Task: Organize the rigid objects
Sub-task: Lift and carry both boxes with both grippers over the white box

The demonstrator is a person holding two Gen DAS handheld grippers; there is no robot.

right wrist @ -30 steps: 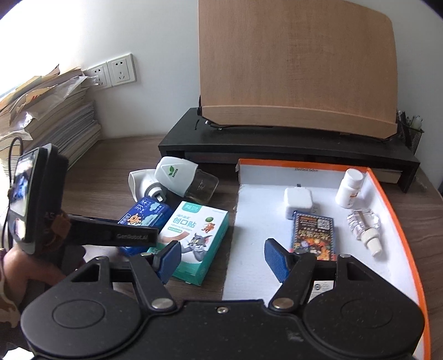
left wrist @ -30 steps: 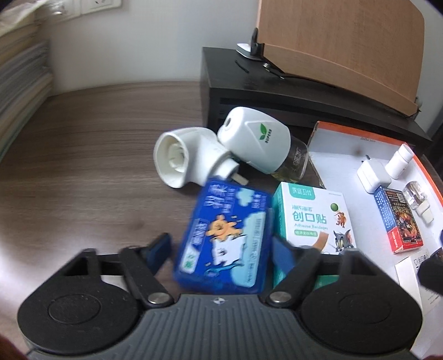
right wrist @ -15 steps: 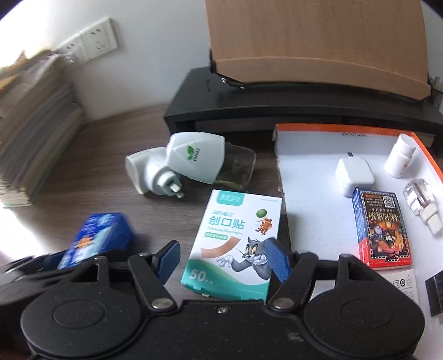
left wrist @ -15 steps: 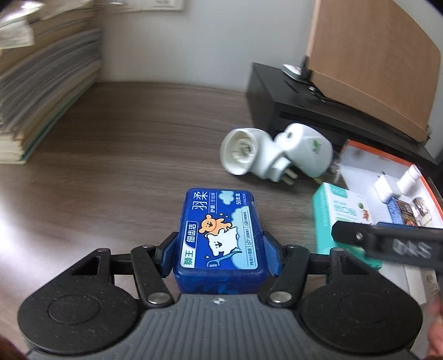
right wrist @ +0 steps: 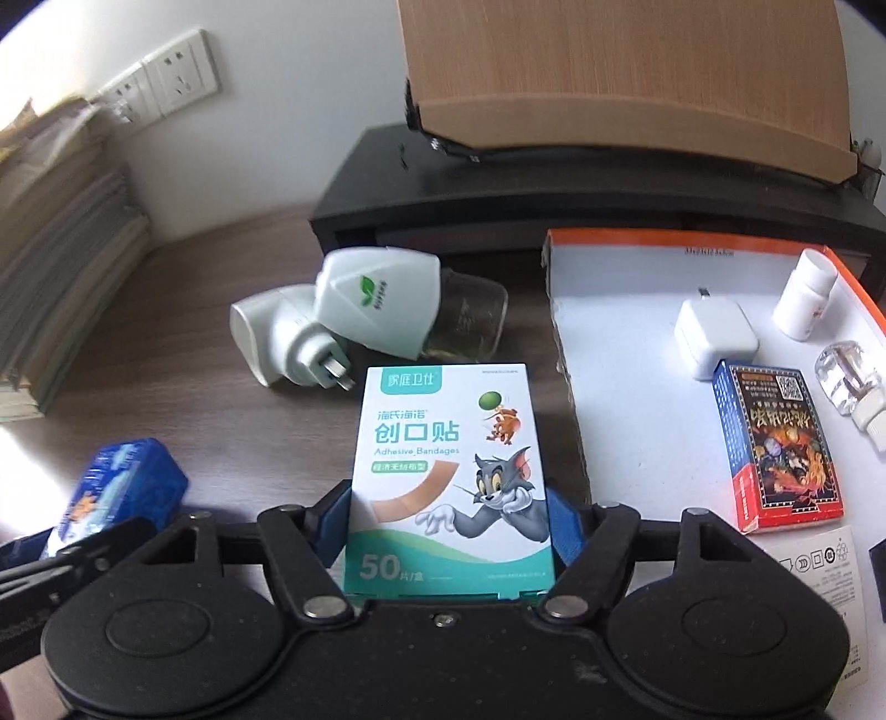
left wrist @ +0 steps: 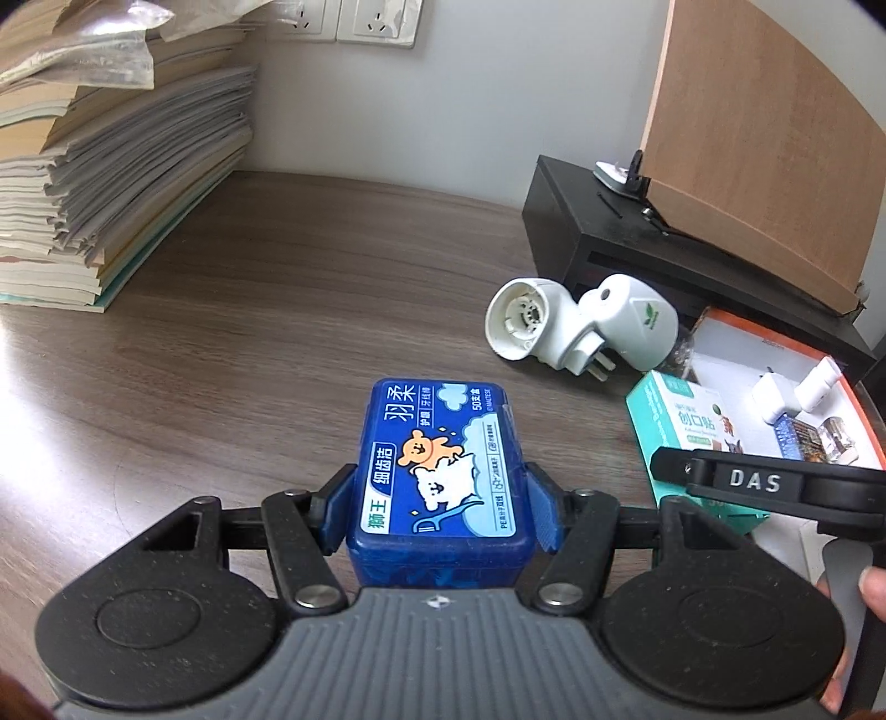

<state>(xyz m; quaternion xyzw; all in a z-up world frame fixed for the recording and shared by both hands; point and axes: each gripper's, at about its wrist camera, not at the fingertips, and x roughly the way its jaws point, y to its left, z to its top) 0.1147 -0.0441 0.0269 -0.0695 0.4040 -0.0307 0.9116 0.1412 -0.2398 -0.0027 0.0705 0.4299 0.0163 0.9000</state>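
Left gripper (left wrist: 440, 512) clenched on the blue dental floss pick box (left wrist: 438, 468), pads on its two long sides, label up; jaws closed in over the last second. The box looks lifted off the wood-grain desk (left wrist: 266, 332), left of the orange-rimmed tray (right wrist: 614, 310), probably so it can be carried over.

Right gripper (right wrist: 449, 518) straddles the adhesive bandage box (right wrist: 449, 465), which lies flat just left of the tray's edge. Its jaws have been opening wider, then eased in slightly. The blue pads sit at the box's sides; contact is not clear, so I read it as not yet gripped.

Already in the tray: white charger (right wrist: 714, 335), white bottle (right wrist: 805, 302), card deck (right wrist: 778, 443). Two white plug-in vaporizers (right wrist: 343, 327) lie on the desk left of the tray, still to sort.

Room: stacked papers (left wrist: 111, 183) far left of the tray, wall sockets (left wrist: 354, 22), black riser (right wrist: 454, 183) behind.
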